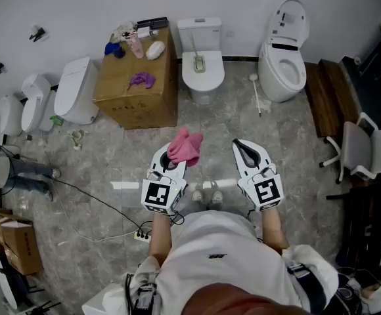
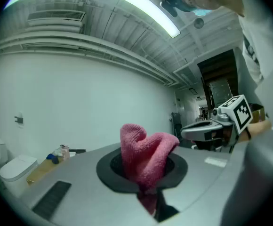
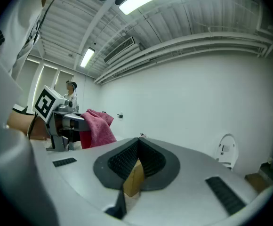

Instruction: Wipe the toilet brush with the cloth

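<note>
In the head view my left gripper (image 1: 175,157) is shut on a pink cloth (image 1: 185,147), which bunches up above its jaws. The left gripper view shows the same cloth (image 2: 146,157) pinched in that gripper (image 2: 148,180). My right gripper (image 1: 243,147) is held beside it, shut, with nothing in it; its dark pads meet in the right gripper view (image 3: 137,157). A white toilet brush (image 1: 257,96) lies on the floor by the right-hand toilet (image 1: 284,51), well ahead of both grippers. Another brush-like thing (image 1: 198,59) rests on the middle toilet (image 1: 202,77).
A cardboard box (image 1: 138,94) ahead on the left carries bottles and a purple rag (image 1: 142,79). More toilets (image 1: 75,90) stand at the far left. A chair (image 1: 364,149) and a wooden bench (image 1: 332,94) are on the right. A cable and power strip (image 1: 141,235) lie near my feet.
</note>
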